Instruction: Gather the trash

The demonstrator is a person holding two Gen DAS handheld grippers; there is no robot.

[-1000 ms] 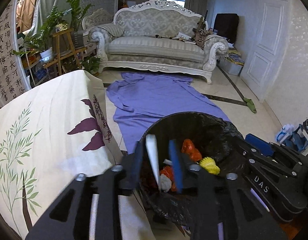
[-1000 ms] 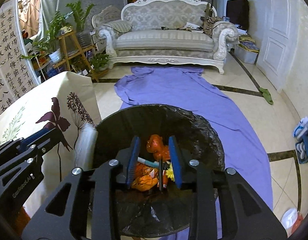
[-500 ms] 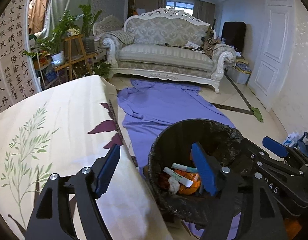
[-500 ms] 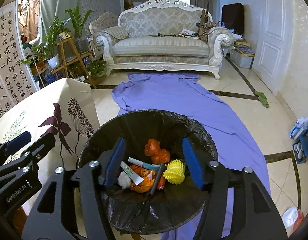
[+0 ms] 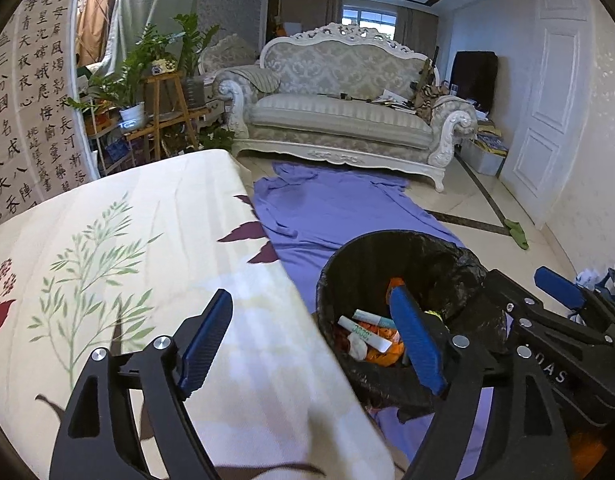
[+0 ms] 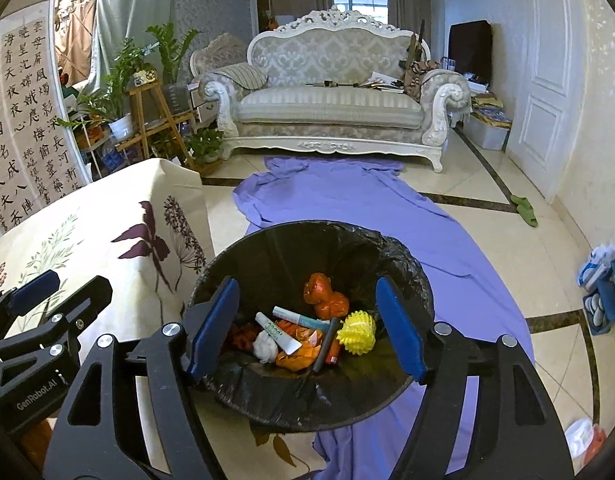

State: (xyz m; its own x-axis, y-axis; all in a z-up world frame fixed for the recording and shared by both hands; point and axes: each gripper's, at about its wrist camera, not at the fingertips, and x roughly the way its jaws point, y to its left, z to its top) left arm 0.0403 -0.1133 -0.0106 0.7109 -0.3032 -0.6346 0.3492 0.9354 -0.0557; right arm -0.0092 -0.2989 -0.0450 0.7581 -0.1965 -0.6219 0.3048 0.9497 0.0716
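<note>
A black-lined trash bin [image 6: 403,268] stands on the floor beside the table and also shows in the left wrist view [image 5: 439,248]. Inside it lie orange wrappers [image 6: 327,296], a white tube [image 6: 277,332], a yellow spiky ball [image 6: 357,332], a dark pen [image 6: 325,344] and a white wad [image 6: 264,346]. My right gripper [image 6: 307,326] is open and empty above the bin. My left gripper [image 5: 311,340] is open and empty, straddling the table's edge and the bin. The tube shows in the left wrist view [image 5: 363,334].
A table with a cream floral cloth [image 5: 119,264] sits left of the bin. A purple sheet [image 6: 347,200] lies on the tiled floor toward a white sofa [image 6: 331,108]. Plants on a wooden stand [image 6: 147,100] are at the left. Shoes [image 6: 603,284] lie at the right.
Both grippers opened and dropped their items, a white tube and a dark pen, into the bin. Both have risen and drawn back from the bin.
</note>
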